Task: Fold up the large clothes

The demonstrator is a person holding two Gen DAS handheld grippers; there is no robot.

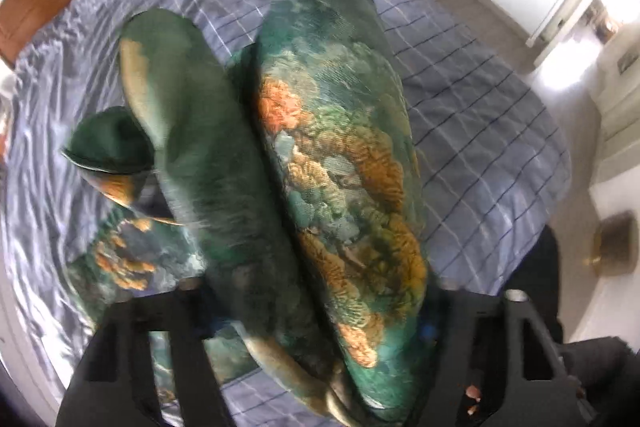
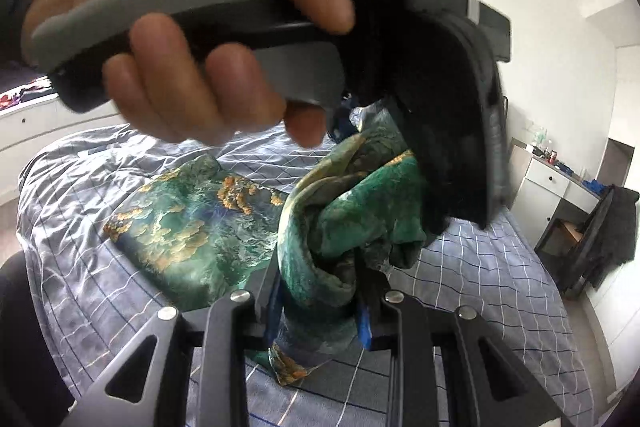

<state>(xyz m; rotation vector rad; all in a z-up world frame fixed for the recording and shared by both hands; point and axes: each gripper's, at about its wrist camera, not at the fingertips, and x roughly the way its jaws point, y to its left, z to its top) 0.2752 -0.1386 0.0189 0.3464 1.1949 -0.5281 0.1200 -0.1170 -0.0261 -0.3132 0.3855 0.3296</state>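
The thin, silky green garment with orange-gold print (image 2: 188, 223) lay partly folded on the blue checked bedcover (image 2: 480, 267), its near end bunched and lifted. The right gripper (image 2: 316, 303) was clamped on that bunch; the left gripper (image 1: 320, 367) had cloth between its fingers, though its grip could not be told. It looked light, limp and slippery, best taken at hems or corners.

Right gripper (image 2: 316, 303) is clamped on bunched green cloth (image 2: 340, 227) above the bed (image 2: 480, 267). Left gripper (image 2: 420, 107), held in a hand (image 2: 180, 39), pinches the same cloth higher up.
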